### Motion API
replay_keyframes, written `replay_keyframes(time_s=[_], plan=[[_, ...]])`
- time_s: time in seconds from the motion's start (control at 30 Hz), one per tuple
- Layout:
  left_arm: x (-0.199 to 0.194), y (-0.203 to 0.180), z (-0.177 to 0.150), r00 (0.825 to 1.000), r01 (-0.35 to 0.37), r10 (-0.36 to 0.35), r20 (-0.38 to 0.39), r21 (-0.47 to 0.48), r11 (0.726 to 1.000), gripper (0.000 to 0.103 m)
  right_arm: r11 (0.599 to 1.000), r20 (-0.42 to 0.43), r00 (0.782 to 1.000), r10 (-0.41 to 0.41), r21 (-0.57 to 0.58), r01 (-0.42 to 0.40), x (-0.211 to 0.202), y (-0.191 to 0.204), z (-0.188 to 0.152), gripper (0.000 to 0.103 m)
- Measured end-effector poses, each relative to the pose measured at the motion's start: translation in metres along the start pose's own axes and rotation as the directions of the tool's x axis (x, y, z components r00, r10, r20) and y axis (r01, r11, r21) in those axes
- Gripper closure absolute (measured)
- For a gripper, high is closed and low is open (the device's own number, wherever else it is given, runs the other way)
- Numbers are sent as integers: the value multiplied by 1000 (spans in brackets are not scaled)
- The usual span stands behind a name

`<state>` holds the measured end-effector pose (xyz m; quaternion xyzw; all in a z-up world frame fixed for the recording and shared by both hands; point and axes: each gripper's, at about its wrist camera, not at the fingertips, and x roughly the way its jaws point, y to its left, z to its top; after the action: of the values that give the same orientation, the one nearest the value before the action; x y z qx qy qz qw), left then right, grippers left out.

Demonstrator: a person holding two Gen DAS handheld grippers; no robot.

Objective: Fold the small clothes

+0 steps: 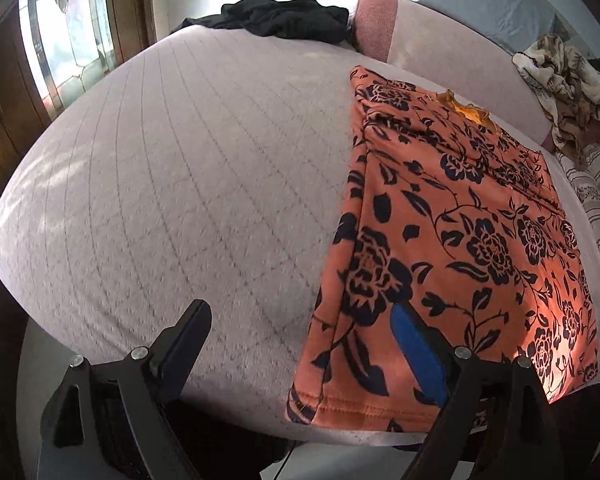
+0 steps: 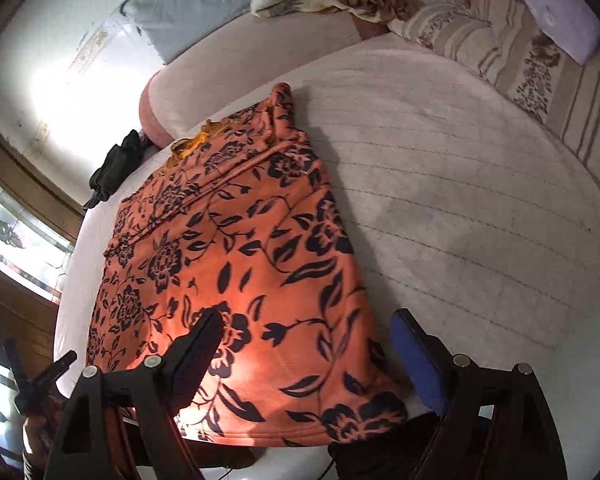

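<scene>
Orange floral garment [image 1: 452, 216] lies flat on the pale quilted bed [image 1: 180, 184], already folded into a long narrow panel with sleeves tucked in. Its long axis runs from the hemmed edge at the lower frame up to the neckline at upper right in the left wrist view, and from lower centre to upper left in the right wrist view [image 2: 236, 248].

Left hand-held gripper [image 1: 300, 344]: fingers apart, nothing between the pads. It stands over the near left hem corner; the blue pad overlaps the cloth, the black finger is over bare bed.

Right hand-held gripper [image 2: 308, 356]: fingers apart, nothing clamped. It straddles the near right hem corner, black finger over cloth, blue pad just beside the garment's right edge.

Judgement: both grippers are about equally near the hem, 1 per corner. The coming move likely turns on taking both hem corners and carrying them along the long axis toward the neckline.

Other items: black clothing [image 1: 276, 20] at upper centre, patterned blanket [image 1: 568, 80] at upper right, both well apart from the garment.
</scene>
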<state>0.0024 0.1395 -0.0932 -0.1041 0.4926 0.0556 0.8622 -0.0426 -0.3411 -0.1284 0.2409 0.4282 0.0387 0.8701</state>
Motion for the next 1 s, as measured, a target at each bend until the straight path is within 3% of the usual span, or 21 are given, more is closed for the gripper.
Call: replay_keyframes(time_s=[0.1,0.17,0.23,0.33,0.43,0.5,0.57,0.67,0.77,0.8,0.83,0.87,0.9,0.93,0.97,1.0], plan=[[-1,3,-8,999,50,-50,-13,-16,999,12,999,-58,998,11,51,-8,7,-30,0,15],[2,1,-12,995,92,-93,-47,-13,996,12,987,-130,984,119,127,-102,16,-44,-3,15],[8,-1,-16,991,107,-107,-79,-10,994,12,977,-184,966,182,149,-155,24,-45,-8,16],[17,-4,-22,985,118,-119,-123,-16,993,19,977,-244,950,195,129,-168,34,-37,-19,23],[14,-6,-24,990,82,-81,-112,4,997,39,980,-254,951,174,135,-143,36,-41,-21,41],[11,-4,-24,990,83,-81,-112,12,996,60,980,-262,950,170,147,-135,36,-46,-21,53],[9,-2,-24,988,104,-103,-118,9,994,73,982,-268,949,167,134,-135,34,-46,-20,55],[6,-2,-25,985,125,-123,-122,6,992,73,980,-273,944,187,116,-161,30,-39,-21,56],[9,-4,-27,983,138,-136,-121,8,990,40,977,-243,948,206,113,-183,27,-34,-19,53],[10,-5,-27,984,133,-133,-116,-1,991,39,975,-248,946,210,126,-184,31,-36,-18,45],[11,-6,-28,985,127,-125,-117,8,992,40,975,-262,944,203,144,-170,36,-39,-18,44],[11,-9,-28,986,119,-115,-119,31,992,46,972,-262,942,211,156,-174,39,-41,-19,44],[11,-11,-28,987,108,-100,-122,55,993,81,974,-259,943,208,144,-176,39,-39,-19,45],[10,-11,-27,986,120,-111,-128,66,991,94,977,-262,944,201,121,-174,38,-36,-19,48],[8,-9,-24,978,163,-156,-135,43,986,95,979,-268,944,195,107,-172,37,-35,-19,77],[1,-7,-21,978,173,-169,-120,25,985,95,979,-279,940,195,108,-171,38,-34,-19,96]])
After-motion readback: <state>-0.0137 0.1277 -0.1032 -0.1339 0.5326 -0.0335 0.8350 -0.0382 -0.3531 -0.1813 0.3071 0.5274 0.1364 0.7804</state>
